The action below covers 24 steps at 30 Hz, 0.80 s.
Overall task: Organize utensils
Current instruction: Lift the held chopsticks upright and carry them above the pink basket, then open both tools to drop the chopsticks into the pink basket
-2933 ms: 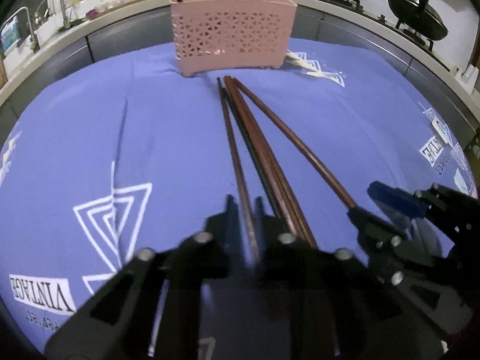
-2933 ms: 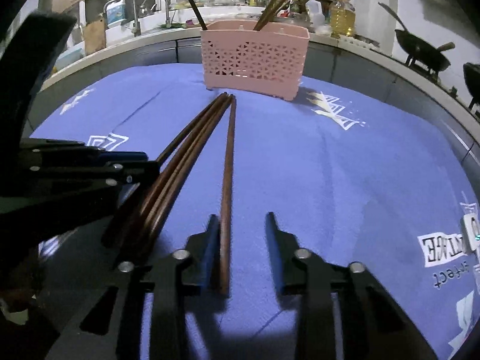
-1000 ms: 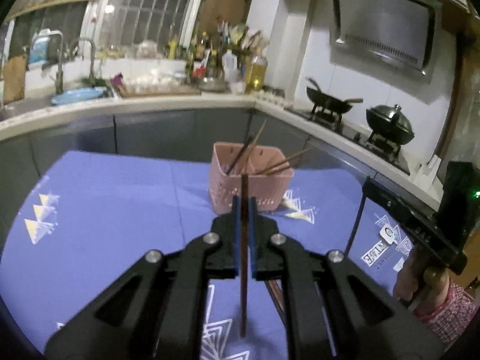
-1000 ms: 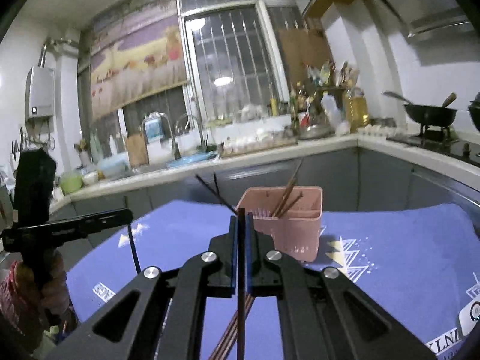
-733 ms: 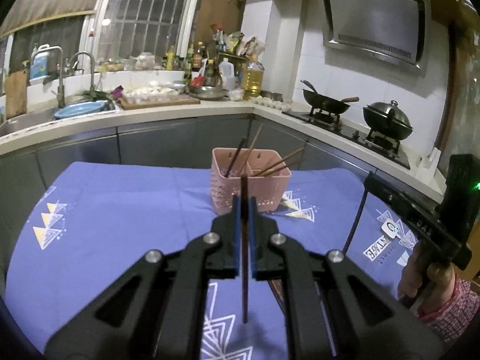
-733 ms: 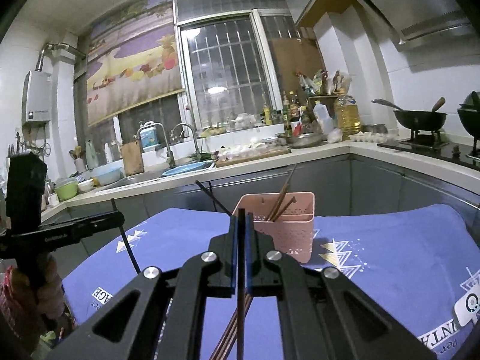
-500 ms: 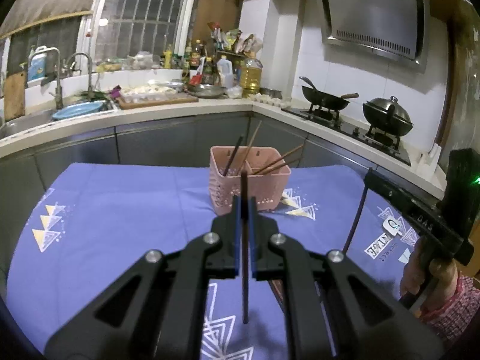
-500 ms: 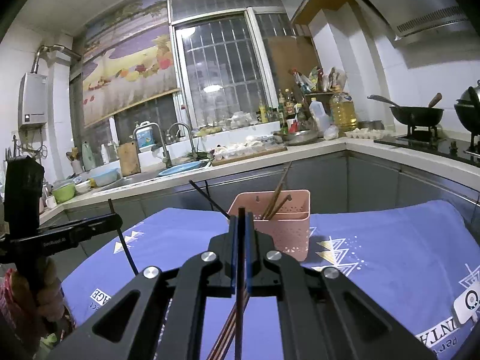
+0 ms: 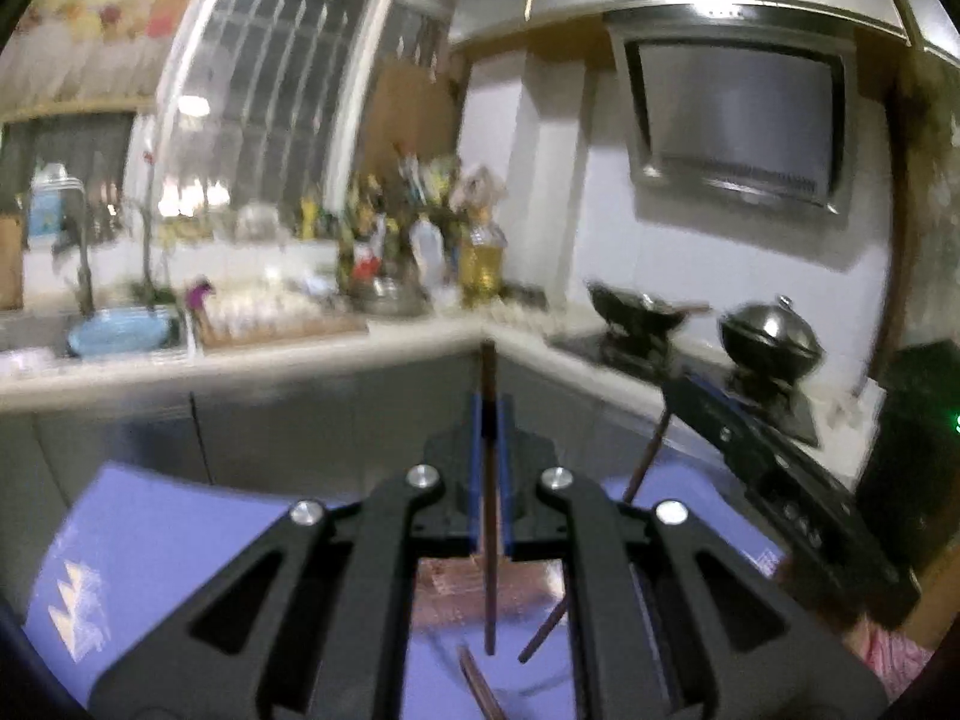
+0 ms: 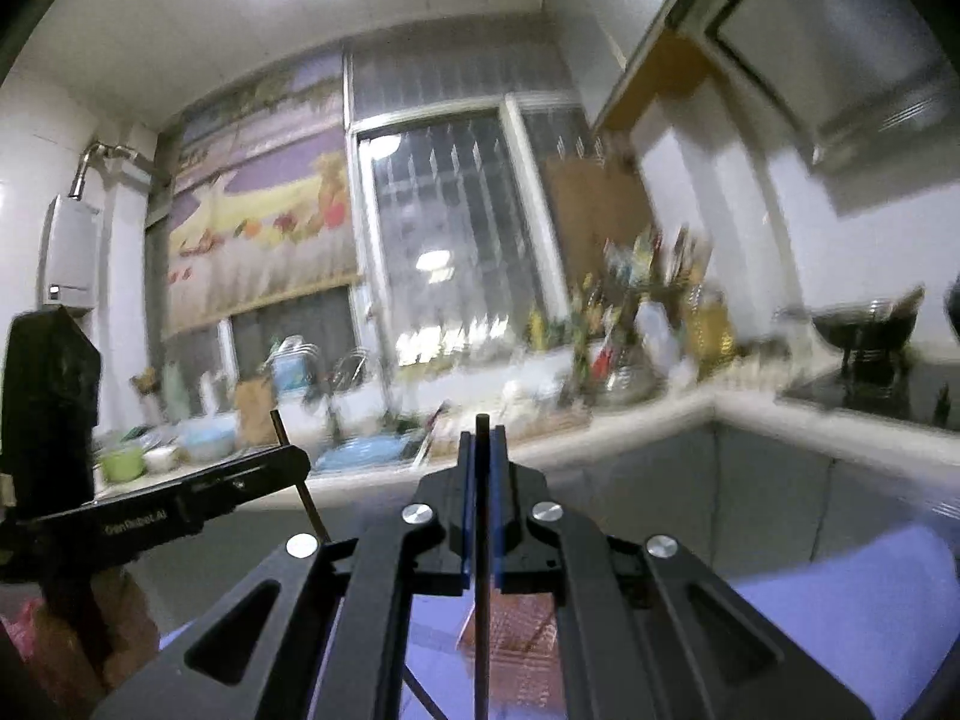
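Note:
My left gripper [image 9: 491, 414] is shut on a dark wooden chopstick [image 9: 489, 588] that hangs upright, its tip over the pink utensil basket [image 9: 456, 591] just below. My right gripper [image 10: 482, 441] is shut on another chopstick [image 10: 480, 648], also upright, above the same pink basket [image 10: 522, 630]. Each gripper shows in the other's view: the right gripper [image 9: 780, 468] at the right with its chopstick [image 9: 645, 459], the left gripper [image 10: 180, 516] at the left with its chopstick [image 10: 300, 480]. More chopsticks [image 9: 480, 684] lie on the blue cloth [image 9: 156, 546].
A grey counter [image 9: 300, 354] wraps around behind, with a sink, bottles and dishes. A wok [image 9: 636, 306] and a lidded pot [image 9: 771, 330] stand on the stove at the right. Both views are blurred.
Both grippers have tilted up and moved closer over the basket, which has dropped from mid-frame to under the fingers. Both stay shut on their chopsticks.

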{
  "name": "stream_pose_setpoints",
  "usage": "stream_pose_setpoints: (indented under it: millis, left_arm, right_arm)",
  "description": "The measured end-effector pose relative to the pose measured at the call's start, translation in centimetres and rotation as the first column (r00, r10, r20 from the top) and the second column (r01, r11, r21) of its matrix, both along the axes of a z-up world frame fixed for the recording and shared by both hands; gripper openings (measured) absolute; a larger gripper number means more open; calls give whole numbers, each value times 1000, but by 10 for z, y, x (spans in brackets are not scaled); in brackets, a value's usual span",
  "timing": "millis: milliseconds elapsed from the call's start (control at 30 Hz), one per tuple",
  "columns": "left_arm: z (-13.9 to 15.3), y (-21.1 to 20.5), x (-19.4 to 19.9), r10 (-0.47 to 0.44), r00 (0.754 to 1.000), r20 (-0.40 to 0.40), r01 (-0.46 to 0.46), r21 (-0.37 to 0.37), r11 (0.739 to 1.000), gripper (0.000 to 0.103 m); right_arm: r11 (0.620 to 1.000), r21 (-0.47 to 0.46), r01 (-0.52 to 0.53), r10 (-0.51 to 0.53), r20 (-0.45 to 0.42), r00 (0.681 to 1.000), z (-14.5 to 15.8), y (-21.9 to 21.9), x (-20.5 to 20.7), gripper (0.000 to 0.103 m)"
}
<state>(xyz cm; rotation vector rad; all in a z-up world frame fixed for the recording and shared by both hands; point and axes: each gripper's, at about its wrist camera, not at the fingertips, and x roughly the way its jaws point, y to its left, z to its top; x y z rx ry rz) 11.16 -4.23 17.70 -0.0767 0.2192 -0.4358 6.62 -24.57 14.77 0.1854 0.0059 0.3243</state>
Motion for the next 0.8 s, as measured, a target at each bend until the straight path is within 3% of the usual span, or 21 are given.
stream_pose_setpoints:
  millis: [67,200,433,800]
  left_arm:
    - [2,-10,17,41,998,39,-42,19,999,4]
    - [-7,-25,53,80,996,39,-82,49,995,4]
    - [-34,-31,84,86,996,19,-88,90,992,4]
    - [-74,-36,99,78,991,-108,-63,136,989,5]
  right_arm:
    - [999,11,43,-43,55,998,4,4,16,5]
    - [996,4,94,-94,99,991,-6,13,50,5]
    - [996,-6,90,-90,51,995,-35,12,91,5]
    - [999,-19,38,-40,-79,996,-63,17,103,6]
